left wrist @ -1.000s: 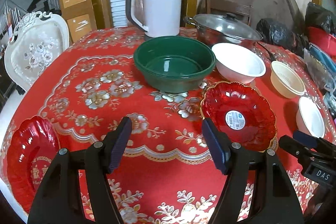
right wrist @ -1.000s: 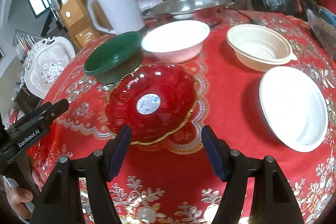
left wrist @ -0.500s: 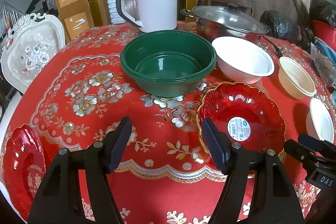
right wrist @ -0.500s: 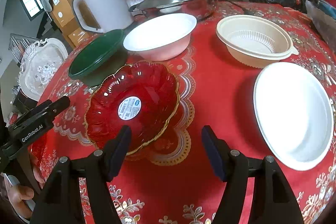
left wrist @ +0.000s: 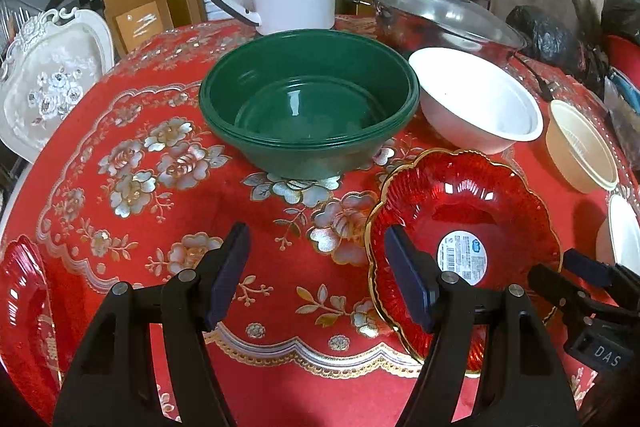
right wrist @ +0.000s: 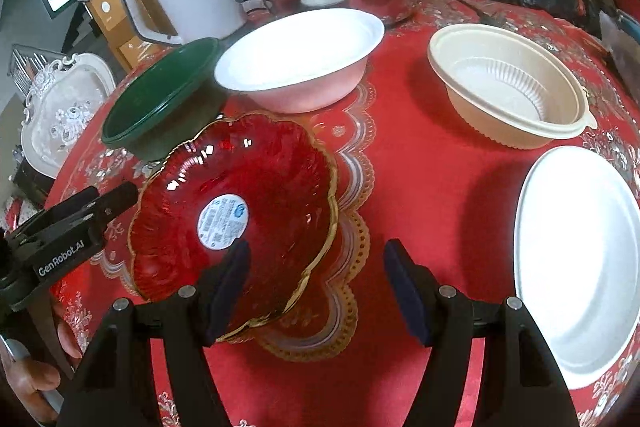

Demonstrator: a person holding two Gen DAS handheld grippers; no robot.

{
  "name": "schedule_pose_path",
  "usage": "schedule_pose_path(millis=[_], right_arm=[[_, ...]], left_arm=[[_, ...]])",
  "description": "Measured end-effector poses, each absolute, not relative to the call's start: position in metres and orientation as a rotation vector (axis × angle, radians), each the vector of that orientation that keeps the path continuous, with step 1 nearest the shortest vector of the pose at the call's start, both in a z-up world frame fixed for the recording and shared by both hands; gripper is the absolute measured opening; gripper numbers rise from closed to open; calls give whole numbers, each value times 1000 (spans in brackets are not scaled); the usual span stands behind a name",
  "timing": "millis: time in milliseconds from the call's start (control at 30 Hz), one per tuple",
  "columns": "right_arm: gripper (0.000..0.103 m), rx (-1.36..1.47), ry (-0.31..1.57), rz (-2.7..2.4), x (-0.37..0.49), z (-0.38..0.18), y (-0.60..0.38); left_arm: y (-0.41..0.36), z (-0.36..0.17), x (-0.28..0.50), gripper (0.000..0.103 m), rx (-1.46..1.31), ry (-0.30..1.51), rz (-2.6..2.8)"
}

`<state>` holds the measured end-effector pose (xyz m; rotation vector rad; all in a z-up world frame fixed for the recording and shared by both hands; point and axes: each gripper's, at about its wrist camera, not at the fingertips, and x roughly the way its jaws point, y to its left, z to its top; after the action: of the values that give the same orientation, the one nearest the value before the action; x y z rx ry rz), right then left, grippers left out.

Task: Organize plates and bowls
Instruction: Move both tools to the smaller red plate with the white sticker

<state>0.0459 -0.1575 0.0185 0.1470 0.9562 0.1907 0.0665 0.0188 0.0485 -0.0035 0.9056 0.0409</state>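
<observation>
Right wrist view shows both grippers, right gripper [right wrist: 316, 287] and left gripper [left wrist: 316, 271], gaping empty, so the glossy red dish [right wrist: 236, 211] may skid when its near rim is pinched.

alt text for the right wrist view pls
The open right gripper hangs over a red tablecloth, its left finger at the near rim of a red gold-edged dish. Beyond sit a green bowl, white bowl and beige bowl.
</observation>
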Motion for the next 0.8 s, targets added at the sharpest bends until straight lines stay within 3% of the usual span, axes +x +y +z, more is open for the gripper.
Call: schedule_pose_path(millis=[800], right_arm=[[69,49,944,217,71,13,-146]], left_arm=[[-4,20,82,70,20,1005,17]])
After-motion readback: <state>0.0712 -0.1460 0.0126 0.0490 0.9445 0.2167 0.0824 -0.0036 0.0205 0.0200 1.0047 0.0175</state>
